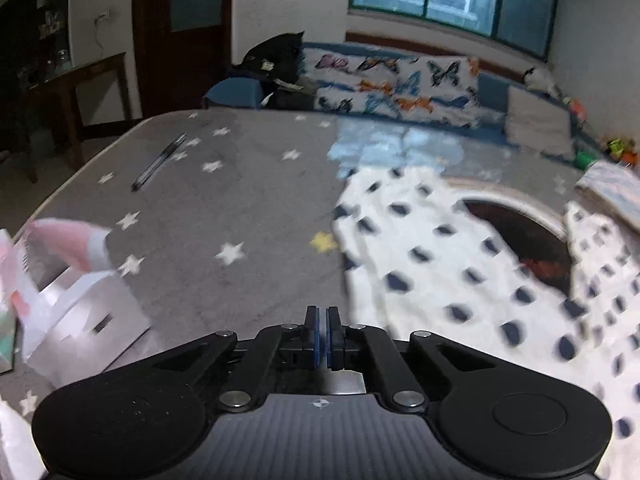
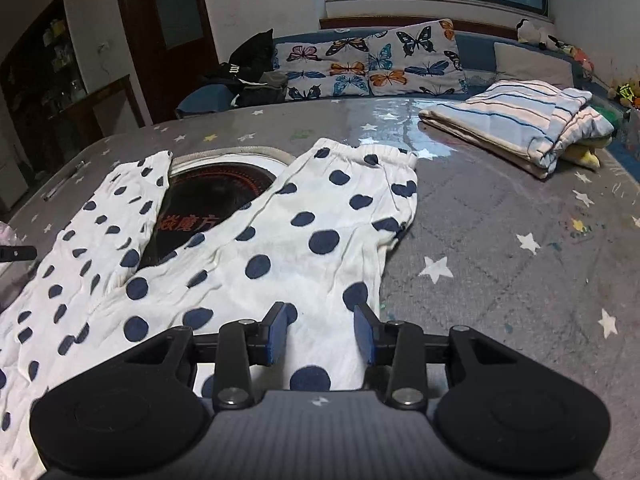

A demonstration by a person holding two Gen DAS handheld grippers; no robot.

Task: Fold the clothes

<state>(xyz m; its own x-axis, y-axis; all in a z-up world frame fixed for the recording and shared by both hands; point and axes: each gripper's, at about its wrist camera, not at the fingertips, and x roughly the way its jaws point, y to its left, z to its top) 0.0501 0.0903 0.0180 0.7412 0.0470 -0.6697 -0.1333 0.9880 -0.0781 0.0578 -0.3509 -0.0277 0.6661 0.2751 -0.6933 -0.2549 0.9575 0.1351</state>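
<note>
Dotted trousers (image 2: 280, 240) beneath right tool (image 2: 322, 334)

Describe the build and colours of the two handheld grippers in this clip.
Both look alike. The left gripper and right gripper have black linkage arms with silver pivot bolts, blue finger pads, two round black lobes, and a ribbed grey centre plate bearing a small white mark. No cables or sleeves show.

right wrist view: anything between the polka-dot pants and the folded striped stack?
Nothing: only bare star-print table cover separates the pants from the striped stack, seen in the right wrist view.
</note>
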